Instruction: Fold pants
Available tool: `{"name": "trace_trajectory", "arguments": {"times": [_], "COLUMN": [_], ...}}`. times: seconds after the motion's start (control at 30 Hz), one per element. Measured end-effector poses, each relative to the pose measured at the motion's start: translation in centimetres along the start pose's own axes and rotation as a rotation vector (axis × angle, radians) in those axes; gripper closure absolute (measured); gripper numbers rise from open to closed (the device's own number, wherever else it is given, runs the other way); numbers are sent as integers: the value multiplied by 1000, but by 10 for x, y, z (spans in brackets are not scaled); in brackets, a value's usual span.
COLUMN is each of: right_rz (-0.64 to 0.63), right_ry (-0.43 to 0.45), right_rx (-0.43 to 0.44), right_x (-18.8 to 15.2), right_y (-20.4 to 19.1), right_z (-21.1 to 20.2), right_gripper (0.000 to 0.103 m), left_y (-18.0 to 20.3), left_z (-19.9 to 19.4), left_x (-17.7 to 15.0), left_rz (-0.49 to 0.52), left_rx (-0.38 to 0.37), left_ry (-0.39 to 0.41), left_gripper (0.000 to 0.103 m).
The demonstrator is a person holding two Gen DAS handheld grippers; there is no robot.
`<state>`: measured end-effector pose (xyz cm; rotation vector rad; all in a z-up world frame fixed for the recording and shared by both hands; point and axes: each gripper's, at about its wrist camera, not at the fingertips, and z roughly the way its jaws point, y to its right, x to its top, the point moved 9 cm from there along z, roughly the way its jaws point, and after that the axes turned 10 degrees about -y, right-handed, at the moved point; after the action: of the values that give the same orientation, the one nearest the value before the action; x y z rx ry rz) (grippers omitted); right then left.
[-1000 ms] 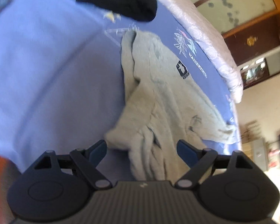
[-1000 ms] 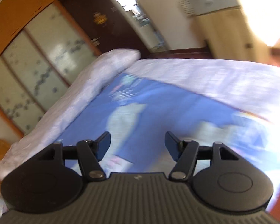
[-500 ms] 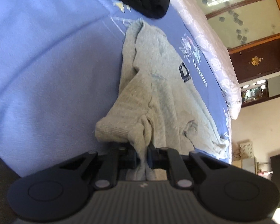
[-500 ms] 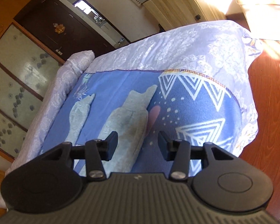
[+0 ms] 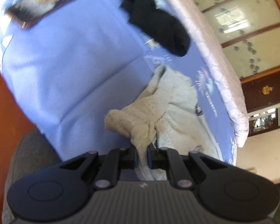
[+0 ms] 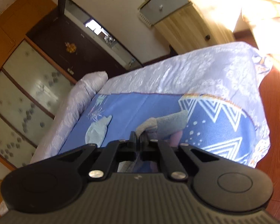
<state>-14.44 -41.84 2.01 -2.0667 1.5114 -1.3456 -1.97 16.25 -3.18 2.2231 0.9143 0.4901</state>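
Left wrist: one pants (image 5: 169, 115), tongs-pinched (image 5: 141, 155).

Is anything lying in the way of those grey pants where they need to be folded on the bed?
Nothing visible. Both the left gripper and right gripper are already shut on the grey pants. The black garment lies apart, farther up the blue sheet.

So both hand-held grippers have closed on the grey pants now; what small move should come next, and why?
Probably lift both ends slightly and draw them apart. The left hand-held gripper pinches a bunched part of the grey pants, which lie crumpled on the blue sheet; the right hand-held gripper pinches another edge. Tension would flatten them for folding.
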Motion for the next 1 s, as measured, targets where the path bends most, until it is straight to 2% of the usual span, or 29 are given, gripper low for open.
{"name": "trace_trajectory", "arguments": {"times": [0.07,0.13,0.23,0.37,0.43,0.57,0.67,0.73,0.77,0.8,0.87,0.93,1.0], "right_rz": [-13,0,-32,-63,-94,-74,-97,-138,-161,-166,-135,-101,-108], "right_ry": [-26,-33,-21,-25,-21,-50,-79,-104,-126,-139,-140,-74,-58], "right_rx": [-19,4,37,69,54,13,-37,-76,-76,-87,-96,-63,-12], "right_x": [-3,2,20,45,54,64,63,58,54,49,45,46,47], "right_y": [0,-10,-44,-98,-123,-151,-166,-177,-182,-185,-182,-181,-179], "right_z": [9,16,30,75,106,181,237,274,292,308,323,313,295], "right_gripper": [98,98,98,98,98,98,98,97,92,89,44,44,44], "left_y": [-3,8,37,92,116,148,170,177,179,178,177,176,174], "left_z": [9,14,18,34,51,99,131,153,166,177,187,179,153], "left_x": [4,15,40,82,106,150,176,186,190,192,189,180,170], "left_rz": [-62,-77,-22,68,98,120,172,219,239,259,294,320,368], "left_rx": [-36,-83,-104,-118,-104,-67,-11,65,117,157,206,199,166], "left_ry": [-27,-26,6,47,62,58,62,60,51,45,47,70,126], "left_gripper": [94,94,94,94,94,94,94,89,86,79,76,75,72]}}
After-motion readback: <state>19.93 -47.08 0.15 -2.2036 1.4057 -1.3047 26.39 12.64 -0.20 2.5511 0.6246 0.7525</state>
